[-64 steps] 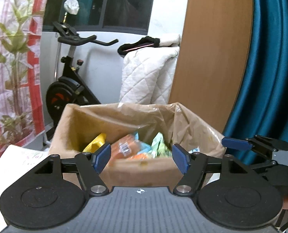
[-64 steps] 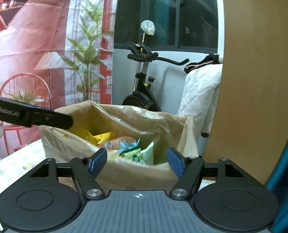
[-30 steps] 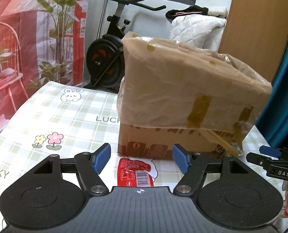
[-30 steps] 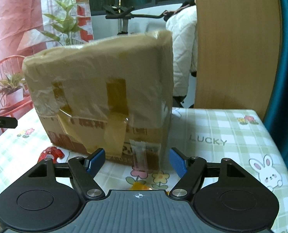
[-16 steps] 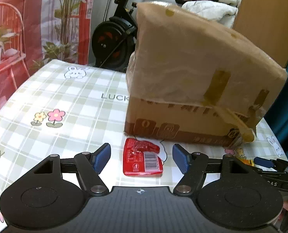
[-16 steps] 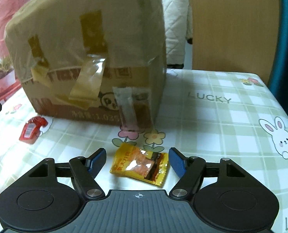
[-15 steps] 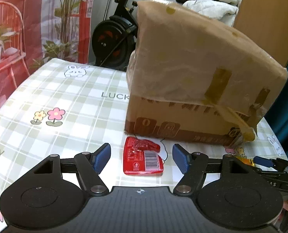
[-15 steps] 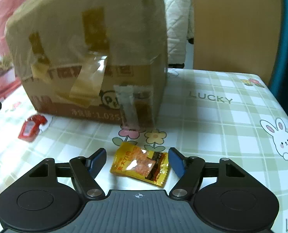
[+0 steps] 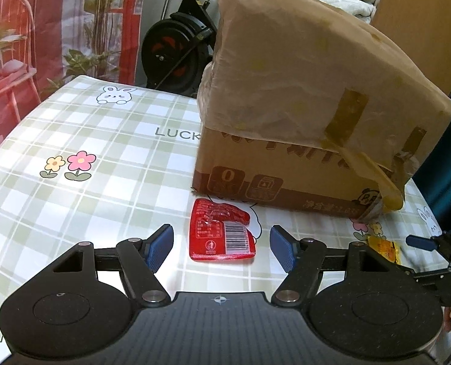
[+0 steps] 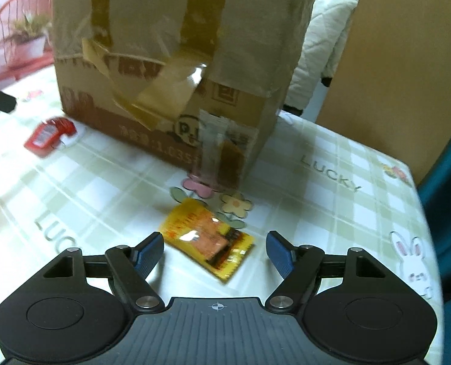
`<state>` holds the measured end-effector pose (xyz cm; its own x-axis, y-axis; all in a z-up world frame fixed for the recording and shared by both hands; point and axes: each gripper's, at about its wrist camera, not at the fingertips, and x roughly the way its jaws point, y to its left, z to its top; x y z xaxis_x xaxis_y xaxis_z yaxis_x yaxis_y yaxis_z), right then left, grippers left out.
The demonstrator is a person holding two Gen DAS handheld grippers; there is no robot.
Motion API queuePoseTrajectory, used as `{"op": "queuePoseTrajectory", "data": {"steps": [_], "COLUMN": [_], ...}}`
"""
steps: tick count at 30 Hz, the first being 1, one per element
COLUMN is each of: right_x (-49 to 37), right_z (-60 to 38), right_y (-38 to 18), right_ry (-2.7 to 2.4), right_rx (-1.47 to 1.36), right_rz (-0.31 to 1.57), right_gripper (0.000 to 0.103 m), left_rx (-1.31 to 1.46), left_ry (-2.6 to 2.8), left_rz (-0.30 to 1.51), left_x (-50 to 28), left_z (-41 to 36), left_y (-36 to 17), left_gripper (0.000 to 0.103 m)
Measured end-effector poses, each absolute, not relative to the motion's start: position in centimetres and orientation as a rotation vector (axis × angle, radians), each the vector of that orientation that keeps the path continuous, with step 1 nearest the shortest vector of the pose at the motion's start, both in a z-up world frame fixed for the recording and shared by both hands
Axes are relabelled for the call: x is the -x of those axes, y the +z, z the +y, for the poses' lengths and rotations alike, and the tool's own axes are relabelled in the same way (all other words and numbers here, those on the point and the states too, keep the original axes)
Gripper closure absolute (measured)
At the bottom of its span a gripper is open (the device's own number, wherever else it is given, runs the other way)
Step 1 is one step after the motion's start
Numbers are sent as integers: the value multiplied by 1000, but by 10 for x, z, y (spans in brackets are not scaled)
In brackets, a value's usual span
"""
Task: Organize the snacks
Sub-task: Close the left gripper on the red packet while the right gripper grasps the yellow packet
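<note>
— Hovering low over the checked tablecloth (image 9: 110, 152), the left gripper (image 9: 221, 245) had its blue-padded fingers (image 9: 160, 245) spread wide, didn't it?

— It did. Nothing was held between them. The red snack packet (image 9: 219, 232) lay flat on the cloth in the gap, barcode side up, touching neither pad.

— And where was that packet relative to the cardboard box (image 9: 301, 97)?

— Just in front of the box's lower left corner, close to it; whether they touched could not be told. The box was wrapped in plastic and strips of brown tape.

— What about the right gripper (image 10: 215, 254)?

— Its fingers (image 10: 148, 254) were also wide apart and empty. The yellow snack packet (image 10: 207, 240) lay at an angle on the cloth between them, near the box's other front corner, beside the printed flowers. That view was somewhat blurred.

— Could each tool be seen from the other camera?

— Partly. In the left wrist view the right gripper's blue tip showed at the far right edge, just beside the yellow packet. In the right wrist view the red packet lay well off to the left.

— Anything behind the table?

— An exercise bike (image 9: 177, 51) stood beyond the far edge.
</note>
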<state>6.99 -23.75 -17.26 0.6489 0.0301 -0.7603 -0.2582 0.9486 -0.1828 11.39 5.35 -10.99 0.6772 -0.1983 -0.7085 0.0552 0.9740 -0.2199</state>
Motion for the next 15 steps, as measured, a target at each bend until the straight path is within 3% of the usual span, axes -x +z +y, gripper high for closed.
{"op": "queuePoseTrajectory", "data": {"steps": [10,15], "right_x": [-86,-83], "right_z": [-238,-246], "right_y": [-184,-186], "right_ry": [206,203], "right_rx": [247,135], "right_rz": [842,838], "right_gripper": [34,44], "left_rx": [185,173], "left_ry": [-151,-156], "left_rz": [824,828], "left_x": [-113,-112], "left_z": [55,53], "left_y": [-112,-114], "left_gripper": [31,31]}}
